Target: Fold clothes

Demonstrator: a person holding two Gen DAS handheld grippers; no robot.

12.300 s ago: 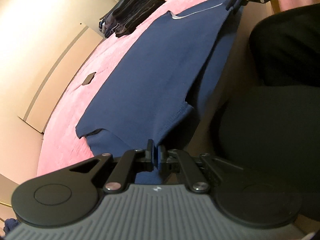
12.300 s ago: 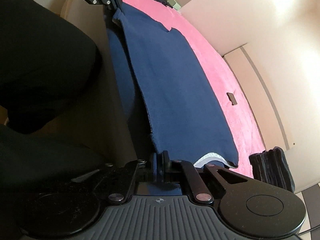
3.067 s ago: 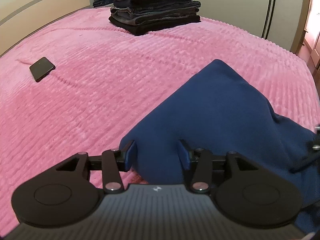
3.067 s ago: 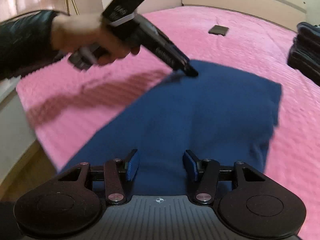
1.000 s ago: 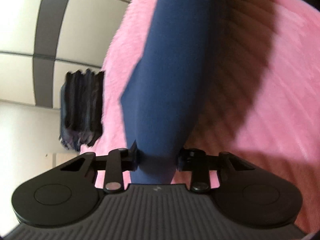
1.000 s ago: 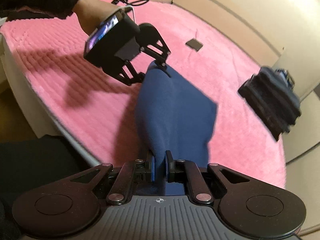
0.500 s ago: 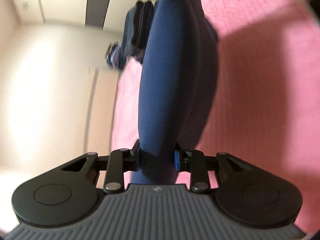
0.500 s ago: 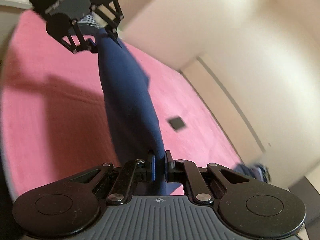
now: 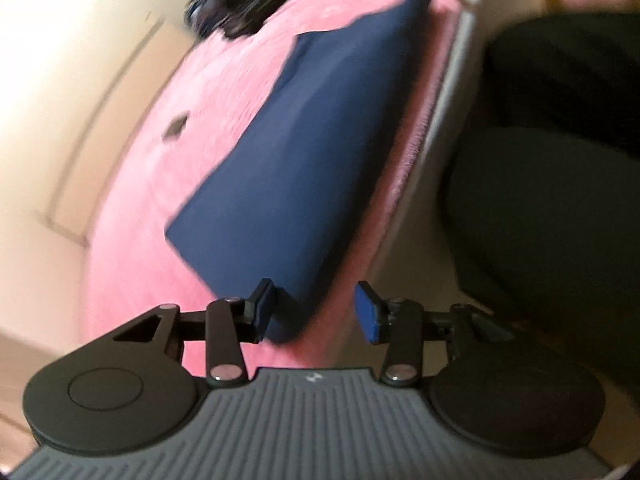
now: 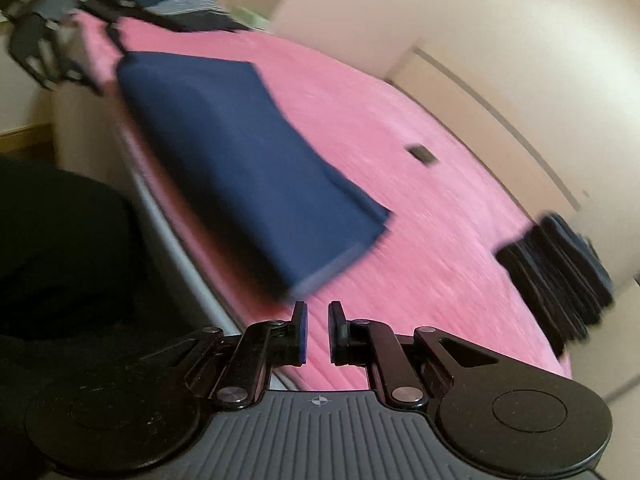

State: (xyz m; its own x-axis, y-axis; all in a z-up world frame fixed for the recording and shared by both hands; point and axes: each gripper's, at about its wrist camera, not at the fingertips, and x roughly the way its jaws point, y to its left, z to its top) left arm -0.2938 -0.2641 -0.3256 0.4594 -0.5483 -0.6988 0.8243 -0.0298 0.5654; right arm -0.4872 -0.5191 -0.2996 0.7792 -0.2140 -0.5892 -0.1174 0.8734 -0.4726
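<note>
**Two grippers released; folded garment on bed**

Your left gripper (image 9: 316, 312) has its jaws spread wide. The rounded near corner of the navy garment (image 9: 304, 152) sits between them, touching or just beside the left blue pad (image 9: 264, 312) and apart from the right one. Nothing is clamped.

Your right gripper (image 10: 317, 332) has its jaws parted by a narrow gap. Only pink blanket shows between them; the garment's near corner (image 10: 240, 160) lies just beyond the tips, untouched.

Locate the garment along the bed's near edge. It is a smooth, matte knit folded into a long tapering rectangle, with layered hems visible at one end.

Note the surroundings:
- Pink bedspread (image 10: 420, 220): plush, with fine parallel ribs.
- Stack of dark folded clothes (image 10: 560, 276): on the far part of the bed, well apart from the garment.
- Small dark flat rectangle (image 10: 420, 155): lying on the bedspread; its identity is unclear.

Both views are motion-blurred.
</note>
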